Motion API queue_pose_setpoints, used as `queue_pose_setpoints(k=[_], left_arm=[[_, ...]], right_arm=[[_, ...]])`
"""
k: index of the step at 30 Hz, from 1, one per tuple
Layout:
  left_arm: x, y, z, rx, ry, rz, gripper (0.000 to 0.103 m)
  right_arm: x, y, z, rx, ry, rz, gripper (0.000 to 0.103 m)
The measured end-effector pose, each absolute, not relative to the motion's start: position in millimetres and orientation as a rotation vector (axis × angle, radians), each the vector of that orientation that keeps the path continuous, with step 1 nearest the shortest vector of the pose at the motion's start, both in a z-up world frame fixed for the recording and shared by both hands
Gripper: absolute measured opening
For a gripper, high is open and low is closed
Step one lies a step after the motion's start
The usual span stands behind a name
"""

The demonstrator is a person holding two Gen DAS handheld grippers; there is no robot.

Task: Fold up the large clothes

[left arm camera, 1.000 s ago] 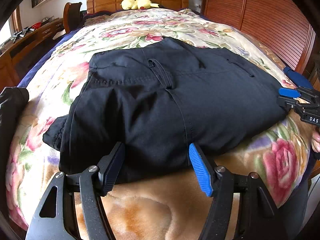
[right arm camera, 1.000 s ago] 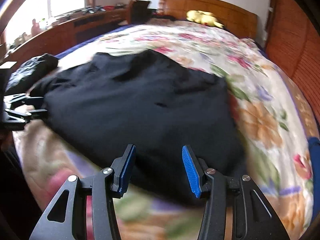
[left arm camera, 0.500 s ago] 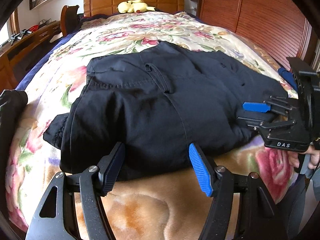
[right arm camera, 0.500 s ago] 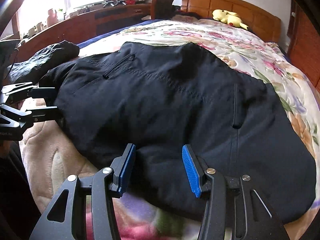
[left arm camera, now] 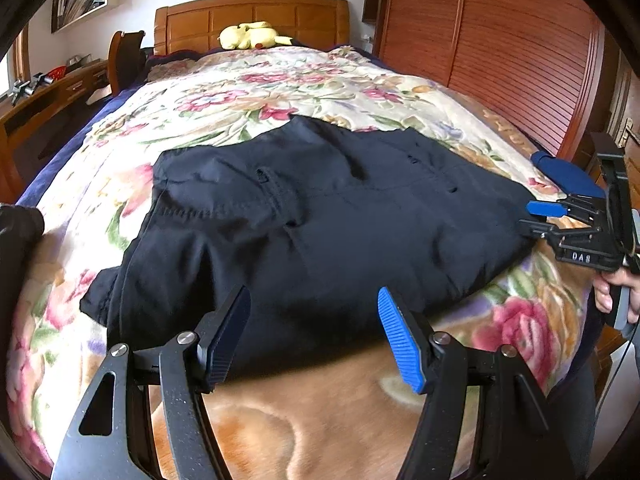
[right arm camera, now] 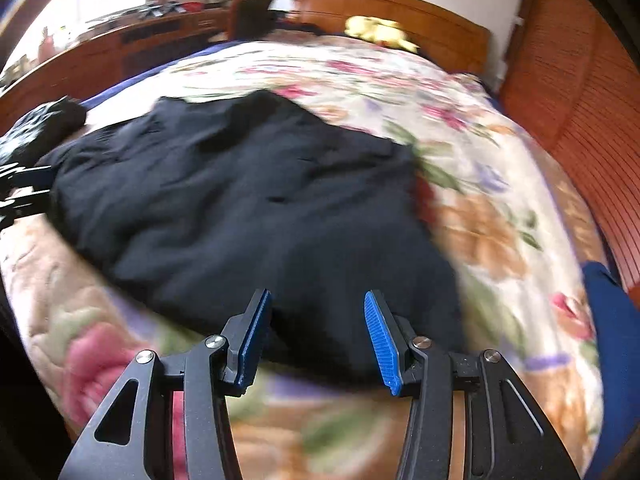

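A large black garment (left arm camera: pixel 320 224) lies folded flat on the floral bedspread (left arm camera: pixel 280 92); it also shows, blurred, in the right wrist view (right arm camera: pixel 248 208). My left gripper (left arm camera: pixel 314 336) is open and empty just in front of the garment's near edge. My right gripper (right arm camera: pixel 316 332) is open and empty at the garment's near right edge; in the left wrist view it (left arm camera: pixel 536 216) sits beside the garment's right corner. The left gripper shows at the left rim of the right wrist view (right arm camera: pixel 24 192).
A yellow plush toy (left arm camera: pixel 252 36) lies by the wooden headboard (left arm camera: pixel 252 20). Slatted wooden wardrobe doors (left arm camera: pixel 500 40) stand right of the bed. A wooden desk (left arm camera: pixel 48 96) runs along the left. A dark bundle (right arm camera: pixel 44 124) lies at the bed's left edge. A blue cloth (right arm camera: pixel 612 304) lies at the right.
My right gripper has swung to the right and back from over the garment to its right edge; its view is blurred with motion. My left gripper has lifted slightly and stays open.
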State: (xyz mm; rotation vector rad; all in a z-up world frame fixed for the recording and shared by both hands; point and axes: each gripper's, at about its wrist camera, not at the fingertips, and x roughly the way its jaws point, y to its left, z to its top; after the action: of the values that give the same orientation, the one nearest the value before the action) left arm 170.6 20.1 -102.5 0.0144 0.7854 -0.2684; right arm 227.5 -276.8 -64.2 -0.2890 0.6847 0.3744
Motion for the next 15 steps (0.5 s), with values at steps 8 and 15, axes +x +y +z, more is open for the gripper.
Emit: queue_pose_setpoints(k=[8, 15], left_arm=[[175.0, -3.2, -99.6, 0.026, 0.778, -0.299, 0.067], [181.1, -30.4, -102.4, 0.053, 0.783, -0.326, 0.067]], right_arm=[[248.8, -311.0, -76.3, -0.21, 0.752, 0.287, 0.05], [262.4, -315.4, -92.2, -0.137, 0.781, 0.283, 0.062]])
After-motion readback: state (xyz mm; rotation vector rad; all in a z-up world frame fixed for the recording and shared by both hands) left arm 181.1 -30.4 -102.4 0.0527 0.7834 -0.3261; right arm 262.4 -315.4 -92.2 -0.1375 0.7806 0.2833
